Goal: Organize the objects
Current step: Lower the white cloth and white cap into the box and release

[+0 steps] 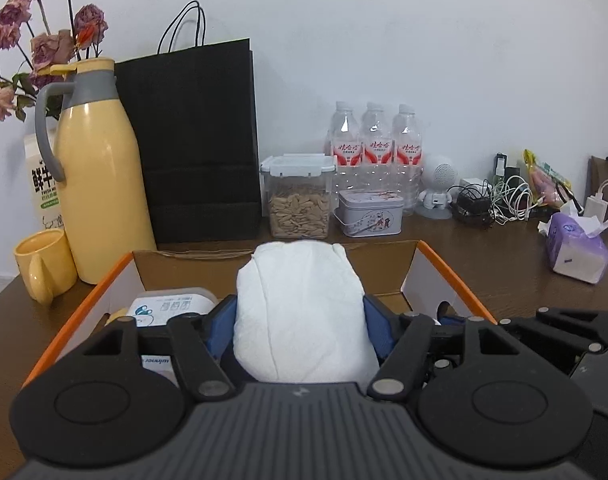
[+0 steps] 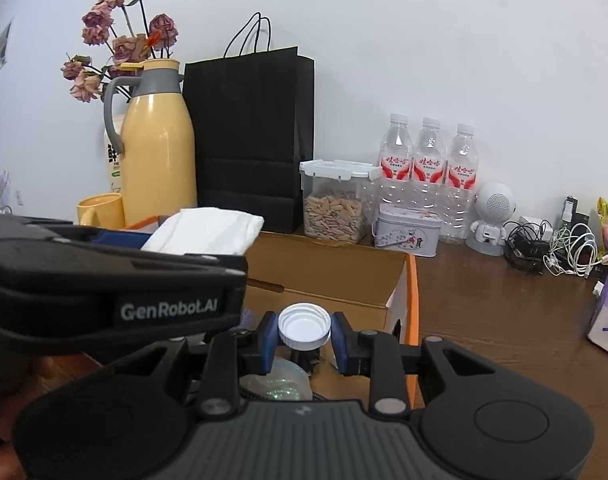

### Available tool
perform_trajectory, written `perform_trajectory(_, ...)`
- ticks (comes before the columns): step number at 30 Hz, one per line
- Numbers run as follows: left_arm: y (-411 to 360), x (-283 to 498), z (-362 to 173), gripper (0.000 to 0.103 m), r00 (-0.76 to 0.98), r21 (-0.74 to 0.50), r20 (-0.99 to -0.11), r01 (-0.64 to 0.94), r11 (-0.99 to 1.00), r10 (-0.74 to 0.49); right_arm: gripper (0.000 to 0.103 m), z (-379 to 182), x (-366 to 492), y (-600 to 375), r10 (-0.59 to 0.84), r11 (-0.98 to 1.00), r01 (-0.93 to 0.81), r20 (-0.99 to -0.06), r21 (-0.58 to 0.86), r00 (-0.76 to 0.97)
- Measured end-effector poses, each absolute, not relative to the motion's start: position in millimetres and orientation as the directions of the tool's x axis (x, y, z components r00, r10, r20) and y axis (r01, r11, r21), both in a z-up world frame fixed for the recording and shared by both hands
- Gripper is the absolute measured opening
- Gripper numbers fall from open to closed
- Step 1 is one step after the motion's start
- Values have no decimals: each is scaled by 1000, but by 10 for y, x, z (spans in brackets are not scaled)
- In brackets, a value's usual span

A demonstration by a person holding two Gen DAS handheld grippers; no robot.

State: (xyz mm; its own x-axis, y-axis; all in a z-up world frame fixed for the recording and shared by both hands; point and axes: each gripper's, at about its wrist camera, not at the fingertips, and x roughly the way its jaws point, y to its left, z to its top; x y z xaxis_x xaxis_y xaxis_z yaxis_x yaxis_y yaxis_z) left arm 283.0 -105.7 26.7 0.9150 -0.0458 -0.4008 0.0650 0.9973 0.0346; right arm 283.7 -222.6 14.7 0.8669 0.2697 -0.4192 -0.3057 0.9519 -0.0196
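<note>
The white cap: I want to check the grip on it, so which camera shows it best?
The right wrist view: the white cap sits centred between the right hand-held gripper's blue pads, seen from above, over the cardboard box. In the left wrist view the cap is not visible; the white folded bundle fills the middle.

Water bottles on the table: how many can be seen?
3, upright in a row against the wall, behind the decorated tin: left water bottle, middle water bottle, right water bottle. More may be hidden behind the black paper bag.
</note>
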Motion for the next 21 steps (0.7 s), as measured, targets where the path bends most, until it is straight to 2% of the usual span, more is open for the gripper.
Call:
perform_trajectory(2,-1056,2793,272,78,921,43,-386,62,997,-41,28,136,2843,-2230,270,952,-305,-421,-17,866)
perform_trajectory(3,-1056,2773,279,84,925,49,-378,57,997,-34,30,129,2846,-2237,269,953,-303,-420,-14,866)
perform_trajectory(5,-1050,2721,299,93,935,58,-353,47,997,-24,47,134,2832,-2259,274,953,-303,-419,-3,866)
perform_trajectory(7,-1033,2672,331,98,943,57,-330,46,997,-25,79,147,2799,-2274,278,953,-303,-406,3,871)
perform_trajectory(8,-1016,2649,348,103,947,50,-321,40,998,-22,86,157,2776,-2278,277,954,-301,-394,2,876)
perform_trajectory(10,-995,2631,384,103,952,35,-306,28,999,-16,100,182,2745,-2283,275,955,-298,-375,-4,885)
perform_trajectory(12,-965,2611,409,103,955,21,-297,26,999,-19,103,195,2729,-2280,270,956,-294,-370,-10,889)
perform_trajectory(21,-895,2523,484,103,960,0,-280,13,1000,-13,103,208,2714,-2280,261,958,-285,-372,-12,891)
